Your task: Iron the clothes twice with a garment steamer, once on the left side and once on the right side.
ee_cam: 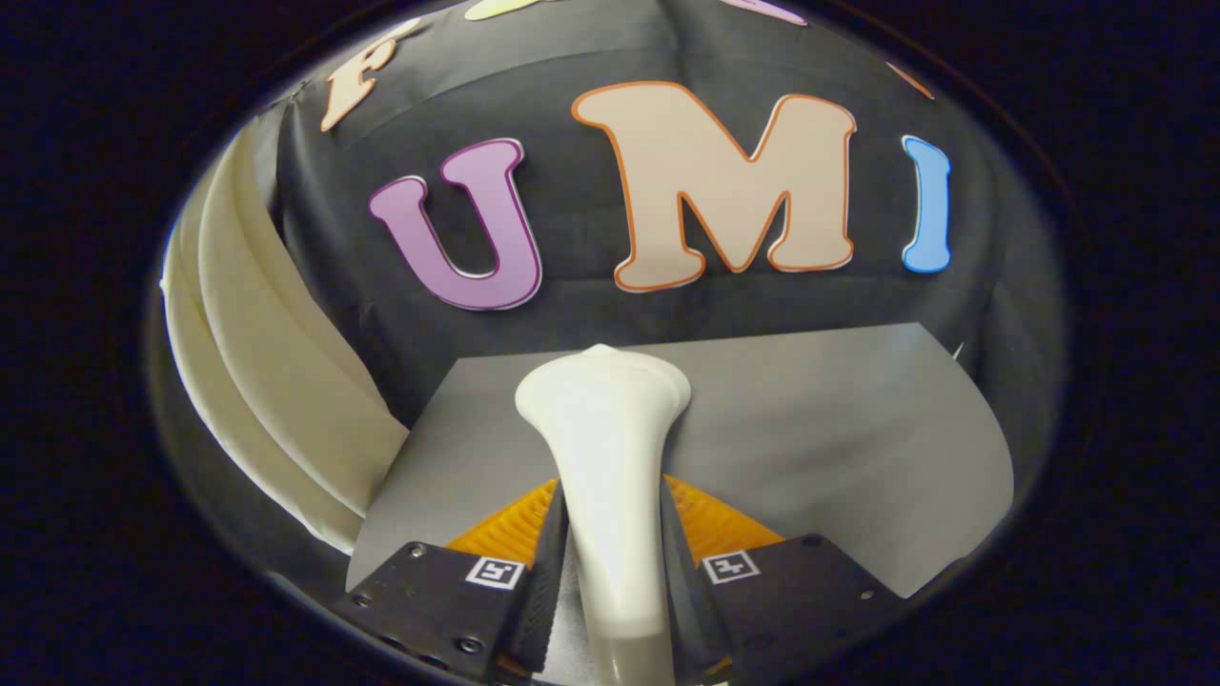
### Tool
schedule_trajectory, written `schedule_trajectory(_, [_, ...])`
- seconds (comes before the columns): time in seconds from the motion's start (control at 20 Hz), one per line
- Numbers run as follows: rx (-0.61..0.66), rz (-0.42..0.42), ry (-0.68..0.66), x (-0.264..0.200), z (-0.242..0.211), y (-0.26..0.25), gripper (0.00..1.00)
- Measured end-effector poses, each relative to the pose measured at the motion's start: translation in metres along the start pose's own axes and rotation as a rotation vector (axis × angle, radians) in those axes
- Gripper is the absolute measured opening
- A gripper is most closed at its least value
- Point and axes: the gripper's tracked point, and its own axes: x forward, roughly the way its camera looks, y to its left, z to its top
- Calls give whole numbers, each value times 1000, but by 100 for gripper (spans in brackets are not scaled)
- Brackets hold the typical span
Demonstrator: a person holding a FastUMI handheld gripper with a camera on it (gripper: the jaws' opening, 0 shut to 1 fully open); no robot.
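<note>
Off to the left, beyond the fingers: pale cloth (276, 381) hanging in folds against the booth wall, its lower edge reaching down beside the grey table (839, 429). Well apart from the steamer head, no contact. Centre: white steamer (605, 448), handle clamped between both fingers, flared head pointing forward and away over the table, aimed at the wall rather than at the cloth. Gripper (610, 572) closed on the handle, one finger pressing each side, level and roughly parallel to the table, pointing straight ahead. Right: bare table, nothing else near.

Likely trouble from here: a smooth tapering handle could twist or slide in the grip during a swing toward the cloth. Loose folds could bunch under the head instead of flattening. A turn too shallow could brush just the near edge, leaving one side unpressed.
</note>
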Motion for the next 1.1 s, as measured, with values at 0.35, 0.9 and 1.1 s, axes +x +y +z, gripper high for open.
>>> schedule_trajectory(0.35, [35, 131, 20, -2, 1, 6, 50])
schedule_trajectory(0.9, [7, -7, -293, -70, 22, -4, 38])
schedule_trajectory(1.1, [-73, -46, -300, -92, -22, 7, 38])
